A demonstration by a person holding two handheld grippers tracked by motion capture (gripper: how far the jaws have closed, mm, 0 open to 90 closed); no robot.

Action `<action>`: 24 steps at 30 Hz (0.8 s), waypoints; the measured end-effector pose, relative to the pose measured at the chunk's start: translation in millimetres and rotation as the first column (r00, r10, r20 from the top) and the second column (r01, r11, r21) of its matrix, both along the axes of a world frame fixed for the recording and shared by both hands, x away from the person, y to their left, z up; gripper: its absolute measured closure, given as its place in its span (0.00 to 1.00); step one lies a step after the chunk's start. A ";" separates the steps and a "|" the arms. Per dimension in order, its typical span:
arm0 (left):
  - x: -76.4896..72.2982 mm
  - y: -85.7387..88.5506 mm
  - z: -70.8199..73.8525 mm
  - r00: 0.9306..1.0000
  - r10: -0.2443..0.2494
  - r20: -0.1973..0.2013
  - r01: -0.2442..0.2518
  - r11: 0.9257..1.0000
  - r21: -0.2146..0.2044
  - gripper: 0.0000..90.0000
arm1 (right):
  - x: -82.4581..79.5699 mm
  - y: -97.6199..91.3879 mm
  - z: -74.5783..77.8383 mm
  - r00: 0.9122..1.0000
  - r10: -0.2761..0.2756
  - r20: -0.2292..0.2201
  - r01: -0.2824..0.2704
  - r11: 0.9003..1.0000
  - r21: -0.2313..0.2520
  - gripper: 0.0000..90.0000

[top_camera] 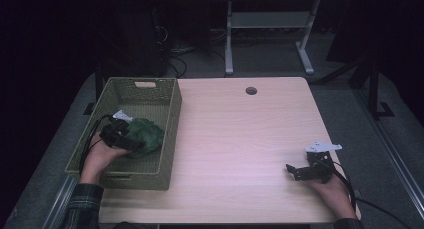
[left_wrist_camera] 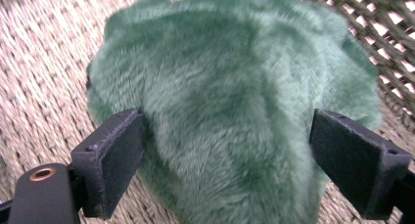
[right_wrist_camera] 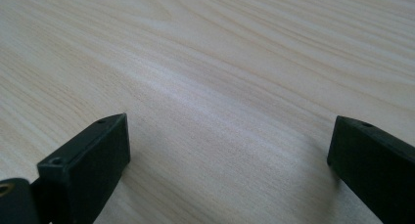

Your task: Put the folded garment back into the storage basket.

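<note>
A green furry plush toy (top_camera: 146, 135) lies inside the olive woven basket (top_camera: 172, 114) at the table's left. My left gripper (top_camera: 132, 143) reaches into the basket from the near side. In the left gripper view its jaws stand wide on either side of the toy (left_wrist_camera: 230, 97), and the fur brushes the left pad (left_wrist_camera: 115, 155) without being squeezed. The toy rests on the basket floor (left_wrist_camera: 44, 77). My right gripper (top_camera: 294, 171) lies low over the bare wooden table (right_wrist_camera: 210, 62) at the front right, open, with nothing between its jaws.
The basket takes up the table's left edge and has a handle slot in its far wall. A round cable hole (top_camera: 251, 91) sits near the table's far edge. Beyond the table stand a white desk frame (top_camera: 270, 34) and some cables on the floor.
</note>
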State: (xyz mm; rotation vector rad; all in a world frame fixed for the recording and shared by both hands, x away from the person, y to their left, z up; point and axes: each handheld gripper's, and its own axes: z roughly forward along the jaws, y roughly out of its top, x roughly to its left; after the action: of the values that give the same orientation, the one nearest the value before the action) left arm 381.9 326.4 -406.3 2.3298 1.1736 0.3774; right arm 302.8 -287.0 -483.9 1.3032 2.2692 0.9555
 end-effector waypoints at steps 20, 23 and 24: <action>-5.9 0.7 43.7 0.994 -0.005 0.105 0.018 0.992 -0.126 0.15 | 0.0 0.0 0.1 1.000 -0.001 -0.001 0.001 1.000 0.001 0.02; -6.5 -2.0 51.1 0.993 -0.013 0.119 0.029 0.991 -0.133 0.15 | 0.0 0.0 0.0 1.000 -0.002 -0.001 0.002 1.000 0.000 0.02; -6.1 -2.8 53.1 0.993 -0.017 0.121 0.033 0.991 -0.133 0.15 | 0.0 0.0 0.1 1.000 -0.002 -0.002 0.002 1.000 0.001 0.02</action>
State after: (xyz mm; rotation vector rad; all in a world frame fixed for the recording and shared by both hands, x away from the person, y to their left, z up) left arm 375.8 323.6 -353.1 2.1723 1.0777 0.4096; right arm 302.9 -287.0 -483.8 1.3071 2.2682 0.9553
